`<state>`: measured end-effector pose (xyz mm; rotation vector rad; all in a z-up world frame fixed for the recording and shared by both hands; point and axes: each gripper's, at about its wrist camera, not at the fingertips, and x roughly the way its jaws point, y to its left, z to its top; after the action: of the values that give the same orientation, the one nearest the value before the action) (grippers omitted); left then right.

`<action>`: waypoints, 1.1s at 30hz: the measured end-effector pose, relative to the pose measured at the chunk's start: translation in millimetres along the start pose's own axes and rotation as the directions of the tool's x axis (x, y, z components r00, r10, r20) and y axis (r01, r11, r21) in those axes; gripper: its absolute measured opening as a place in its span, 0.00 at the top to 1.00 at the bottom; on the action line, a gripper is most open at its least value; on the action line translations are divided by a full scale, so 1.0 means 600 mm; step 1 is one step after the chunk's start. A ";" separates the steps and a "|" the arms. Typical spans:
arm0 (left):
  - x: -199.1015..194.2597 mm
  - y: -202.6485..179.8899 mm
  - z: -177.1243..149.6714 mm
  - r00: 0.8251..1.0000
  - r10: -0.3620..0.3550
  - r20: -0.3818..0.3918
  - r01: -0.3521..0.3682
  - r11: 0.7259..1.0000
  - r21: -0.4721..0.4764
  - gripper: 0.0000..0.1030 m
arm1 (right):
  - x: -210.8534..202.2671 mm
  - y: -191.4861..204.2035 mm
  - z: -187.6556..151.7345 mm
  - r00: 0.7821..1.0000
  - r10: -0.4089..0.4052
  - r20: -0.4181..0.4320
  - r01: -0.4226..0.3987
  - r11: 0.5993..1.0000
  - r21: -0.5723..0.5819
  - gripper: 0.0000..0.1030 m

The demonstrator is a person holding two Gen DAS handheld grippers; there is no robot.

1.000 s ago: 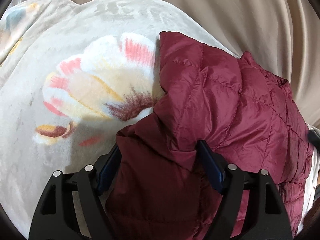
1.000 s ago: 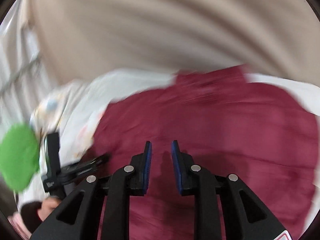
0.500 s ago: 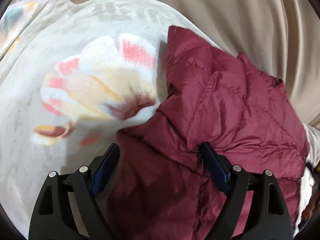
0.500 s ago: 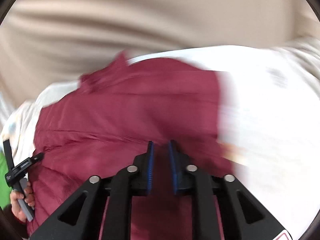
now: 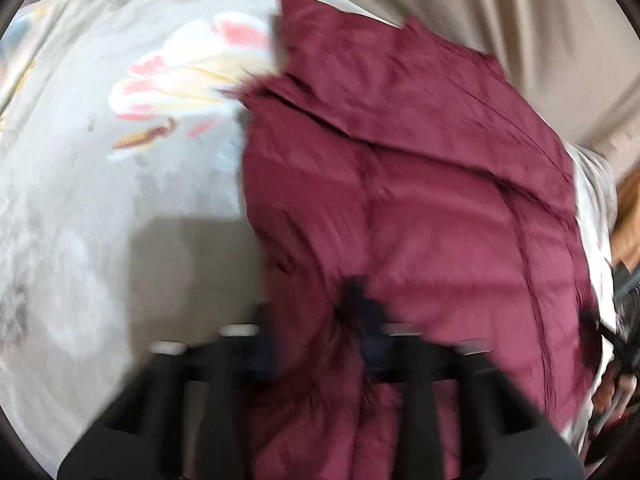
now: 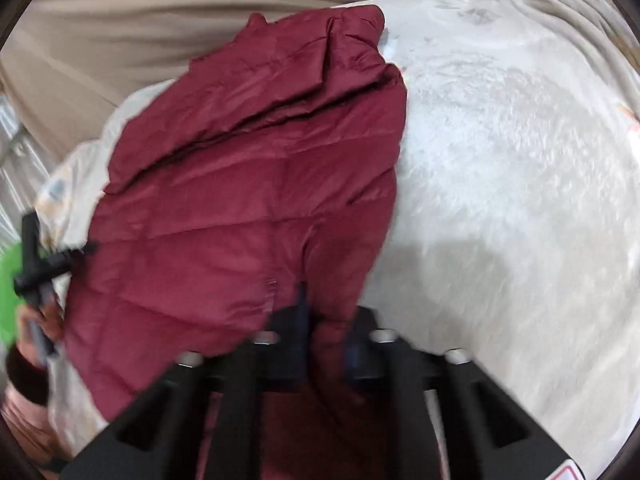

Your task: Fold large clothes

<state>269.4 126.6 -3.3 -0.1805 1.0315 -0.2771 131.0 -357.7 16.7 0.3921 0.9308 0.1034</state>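
Observation:
A maroon quilted jacket (image 5: 420,160) lies partly folded on a pale fleece blanket (image 5: 100,200). At the jacket's near left edge my left gripper (image 5: 320,344) is closing, with a bunched fold of jacket pinched between the blurred jaws. In the right wrist view the jacket (image 6: 240,200) fills the left half of the blanket (image 6: 500,160). My right gripper (image 6: 326,320) is closing at the jacket's near right edge, and a ridge of maroon fabric stands between its jaws. The left gripper (image 6: 40,264) shows there at the far left, held by a hand (image 6: 28,360).
Beige draped fabric (image 5: 520,8) rises behind the blanket. A bright green object (image 6: 8,288) sits at the left edge of the right wrist view. The blanket carries a pink and yellow flower print (image 5: 180,80) left of the jacket.
The left jaws, wide open astride the jacket edge before, have come together on the fabric. The right gripper swept across the jacket and down to its near right edge, narrowing on fabric.

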 end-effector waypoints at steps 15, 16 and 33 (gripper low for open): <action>-0.264 0.046 -0.211 0.991 -0.028 0.129 0.035 0.998 -0.055 0.48 | -0.226 0.014 -0.247 0.992 -0.118 -0.047 0.115 0.991 -0.071 0.80; -0.284 0.041 -0.195 0.983 -0.029 0.183 0.040 0.997 -0.059 0.43 | -0.244 0.015 -0.233 0.992 -0.129 -0.004 0.129 0.989 -0.067 0.78; 0.015 -0.028 -0.012 0.994 0.066 0.085 -0.077 0.988 0.134 0.48 | 0.051 0.109 0.027 0.999 0.006 -0.049 -0.015 0.985 -0.173 1.00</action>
<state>265.2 107.5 -9.6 -0.0295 0.9339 -0.2728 167.7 -294.3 26.2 0.2340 0.9591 0.2029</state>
